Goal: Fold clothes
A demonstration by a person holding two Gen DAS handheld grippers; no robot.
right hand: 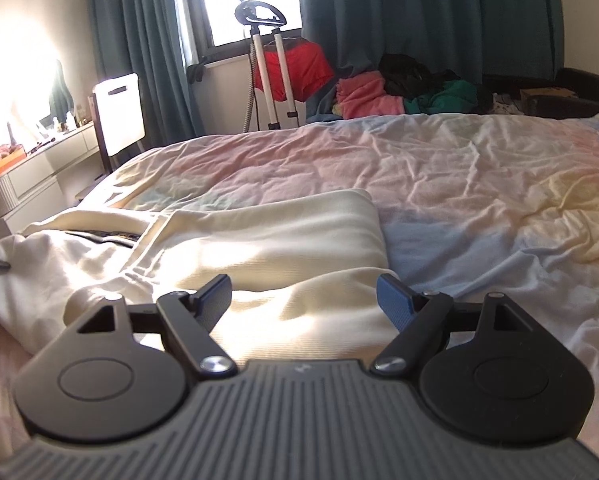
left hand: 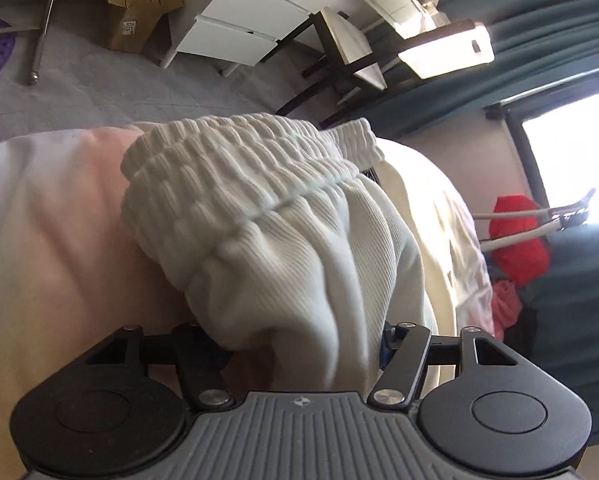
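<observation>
One cardboard box (left hand: 141,4) of upright brown cartons, flaps open.

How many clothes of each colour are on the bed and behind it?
cream garment: 1
red garment: 1
pink garment: 1
black garment: 1
green garment: 1
Total: 5

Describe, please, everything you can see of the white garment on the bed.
The white garment is ribbed knit cloth with a gathered elastic band. It lies crumpled on the pastel bedsheet. One bunched end sits between the jaws of the left tool. The right tool hangs open above another part, not touching it.
</observation>
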